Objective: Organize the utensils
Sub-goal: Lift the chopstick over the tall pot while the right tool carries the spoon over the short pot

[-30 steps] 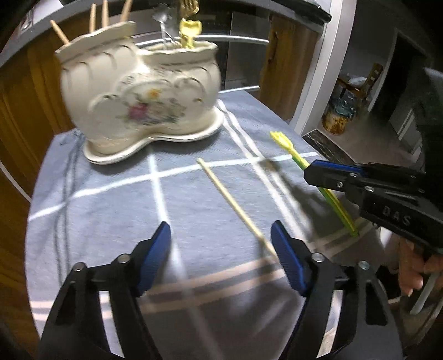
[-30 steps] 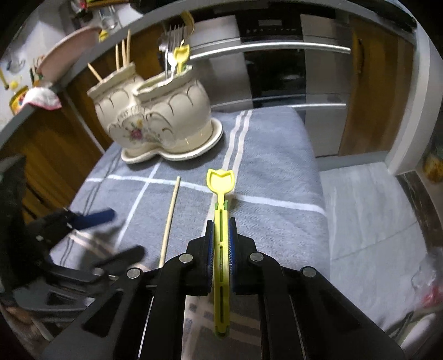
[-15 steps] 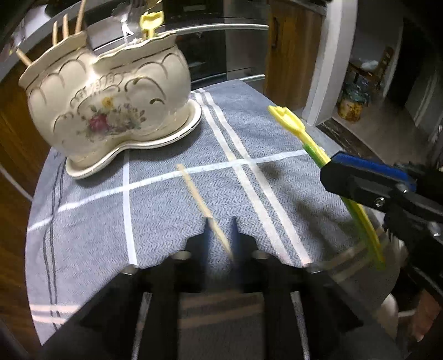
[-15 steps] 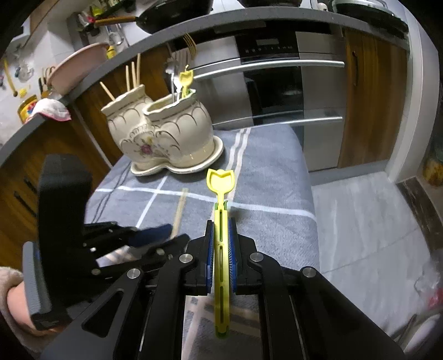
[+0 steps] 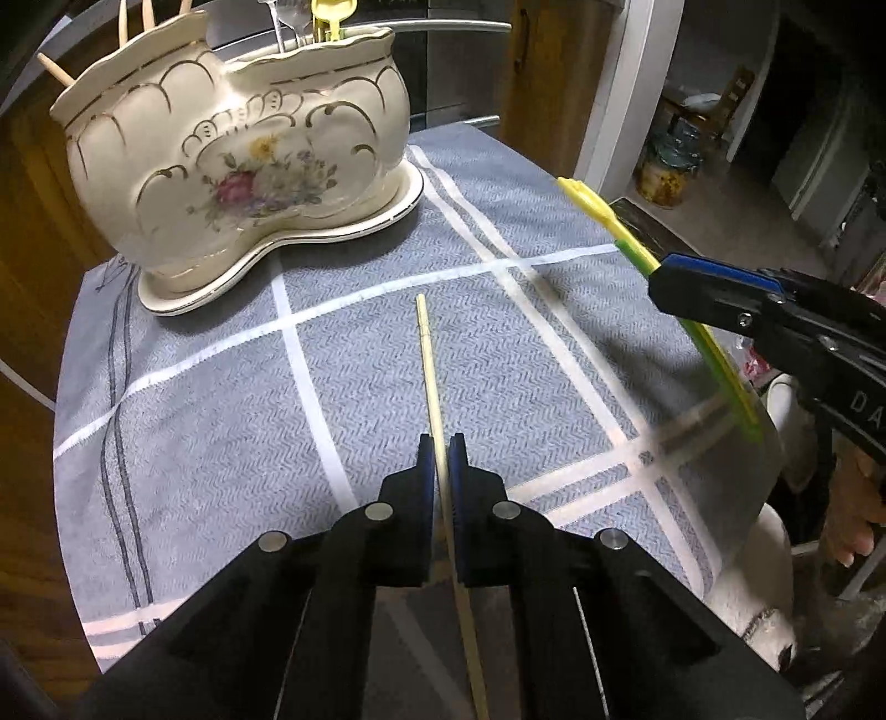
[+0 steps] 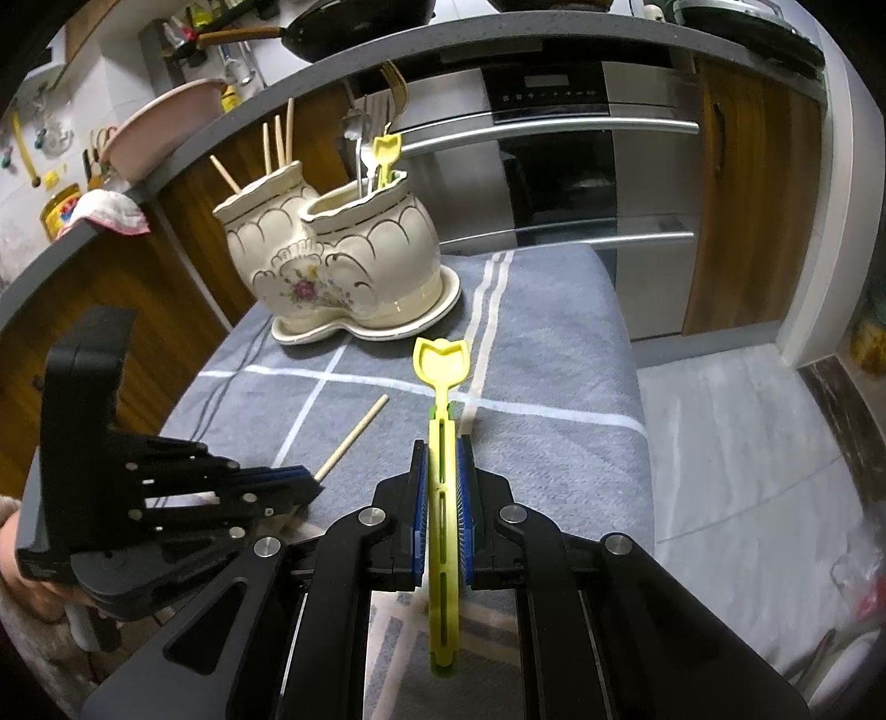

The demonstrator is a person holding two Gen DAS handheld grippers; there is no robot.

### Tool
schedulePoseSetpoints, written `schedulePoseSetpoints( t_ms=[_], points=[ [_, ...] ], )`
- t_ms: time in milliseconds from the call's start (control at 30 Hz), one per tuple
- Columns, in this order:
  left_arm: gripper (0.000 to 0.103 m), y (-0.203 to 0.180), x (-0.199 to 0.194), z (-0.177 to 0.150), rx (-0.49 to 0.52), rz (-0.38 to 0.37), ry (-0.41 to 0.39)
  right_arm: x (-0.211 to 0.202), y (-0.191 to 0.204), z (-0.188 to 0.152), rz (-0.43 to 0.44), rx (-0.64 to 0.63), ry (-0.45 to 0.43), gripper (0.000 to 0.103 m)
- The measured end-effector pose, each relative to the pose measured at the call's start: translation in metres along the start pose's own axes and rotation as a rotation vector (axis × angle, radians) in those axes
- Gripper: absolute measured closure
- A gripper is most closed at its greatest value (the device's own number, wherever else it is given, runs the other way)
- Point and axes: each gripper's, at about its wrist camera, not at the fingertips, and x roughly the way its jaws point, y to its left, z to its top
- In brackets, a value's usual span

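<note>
Chopstick (image 5: pixel 429 365) | left wrist: left gripper (image 5: pixel 441 451) clamped on its near end, tip over grey cloth (image 5: pixel 194 387); light, stiff, thin, likely to pivot | right wrist: right gripper (image 6: pixel 441 459) clenched mid-handle on yellow scoop (image 6: pixel 441 360), light rigid plastic, short of ceramic holder (image 6: pixel 332 260).

Grey checked cloth (image 5: pixel 221 399), steel oven front (image 6: pixel 559 144), pink basin (image 6: pixel 166 111), dark pan (image 6: pixel 354 25)
</note>
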Motion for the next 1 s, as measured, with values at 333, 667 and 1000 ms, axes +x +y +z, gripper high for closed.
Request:
schedulePoseSetpoints(
  t_ms=[333,667,1000],
  points=[
    [0.098,-0.003,0.005,0.002,0.051,0.006,-0.050,0.002,0.008,0.002,0.002,-0.011,-0.001,0.093],
    [0.099,0.032,-0.057,-0.014,0.068,-0.032,-0.301,-0.013,0.016,0.022,0.011,-0.015,-0.108,0.093],
    [0.099,0.094,-0.147,0.031,-0.052,-0.028,-0.677,-0.025,0.037,0.089,0.056,-0.033,-0.351,0.093]
  ],
)
